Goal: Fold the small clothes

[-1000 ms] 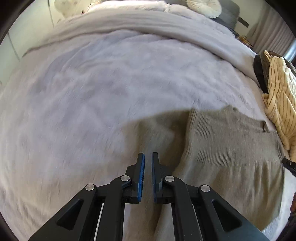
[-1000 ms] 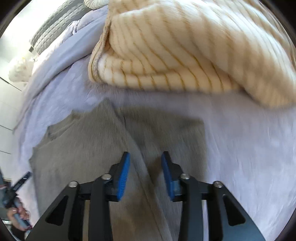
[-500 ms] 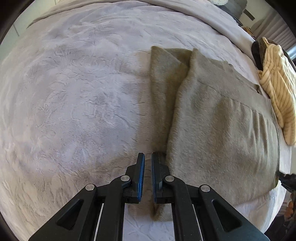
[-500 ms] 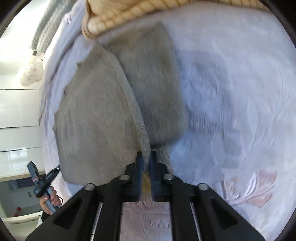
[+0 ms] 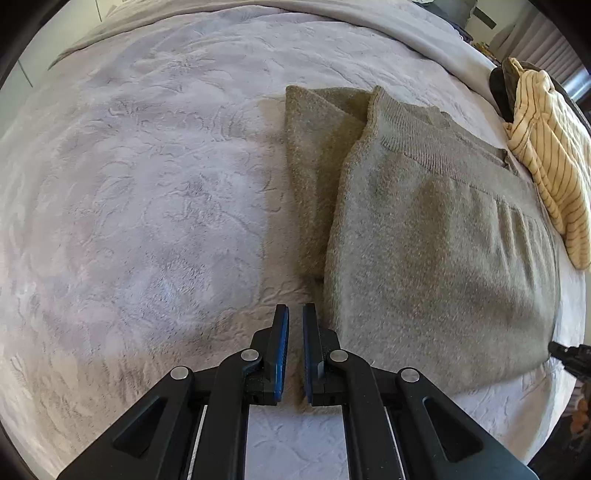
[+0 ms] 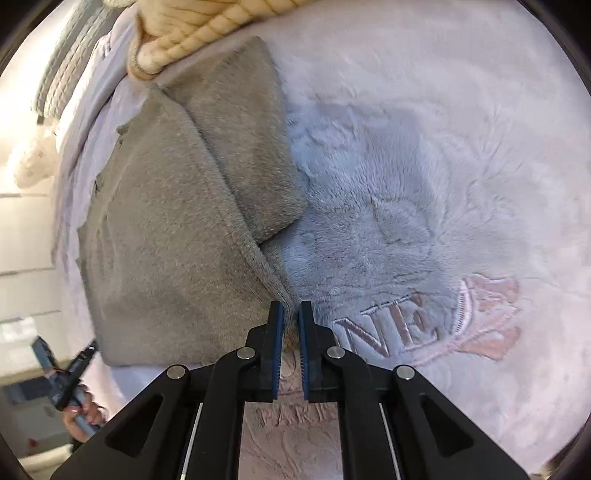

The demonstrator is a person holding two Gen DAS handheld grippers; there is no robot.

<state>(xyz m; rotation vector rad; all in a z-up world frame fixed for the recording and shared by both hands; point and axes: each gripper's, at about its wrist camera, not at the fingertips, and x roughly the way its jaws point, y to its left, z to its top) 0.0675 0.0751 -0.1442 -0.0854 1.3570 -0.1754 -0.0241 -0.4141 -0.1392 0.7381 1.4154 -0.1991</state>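
Observation:
A grey-brown knit garment (image 5: 436,236) lies partly folded on the pale plush blanket (image 5: 147,206). It also shows in the right wrist view (image 6: 166,236). My left gripper (image 5: 295,325) is shut and empty, just left of the garment's near corner, above the blanket. My right gripper (image 6: 291,317) is shut on the garment's corner edge, which runs up from between its pads. A folded flap (image 6: 243,147) lies beside the main panel.
A cream striped garment (image 5: 550,162) lies at the right of the bed, also at the top of the right wrist view (image 6: 192,33). Embroidered lettering (image 6: 399,325) marks the blanket. The other gripper and a hand (image 6: 74,384) show at lower left.
Both views have pulled back from the garment toward its near edge. The right gripper closed from open onto the garment's corner. The left gripper stayed shut.

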